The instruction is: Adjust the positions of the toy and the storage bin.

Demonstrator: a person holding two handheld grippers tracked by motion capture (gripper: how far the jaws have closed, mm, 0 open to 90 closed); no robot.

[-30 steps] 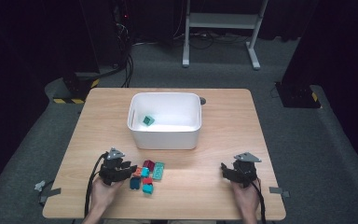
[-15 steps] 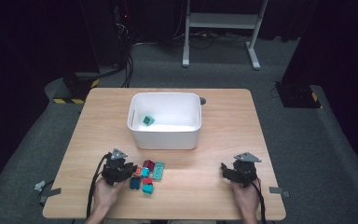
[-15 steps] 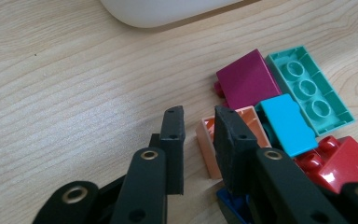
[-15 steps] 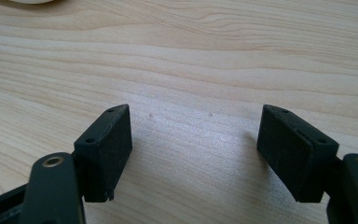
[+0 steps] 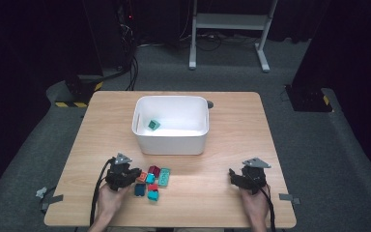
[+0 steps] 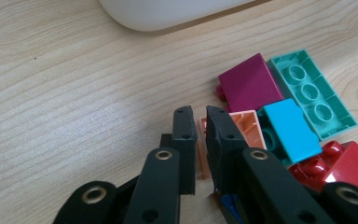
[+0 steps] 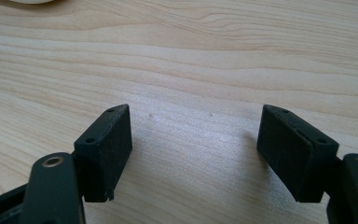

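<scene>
A: Orange brick (image 5: 141,177) first, from the high view: it lies at the left end of a small brick heap near the table's (image 5: 232,121) front edge, just in front of the white bin (image 5: 170,140). The left gripper (image 5: 134,175) is down on it; the right gripper (image 5: 236,177) rests well apart, toward the front right corner.

B: Risk there?

A: The heap is tight. Lifting could drag a neighbour along or scatter the pile.

B: And the left gripper view?

A: Its jaws have just been closing and now pinch one thin wall of the orange brick (image 6: 242,128), which lies hollow side up, pale and open. A cyan brick (image 6: 291,130) touches it, with a magenta brick (image 6: 249,86), a teal plate (image 6: 314,95) and a red brick (image 6: 340,163) close by. Gripped by one wall only, it may swing or slip out.

B: Right gripper view?

A: The right gripper (image 7: 193,135) has its jaws wide apart over bare wood, holding nothing.
</scene>
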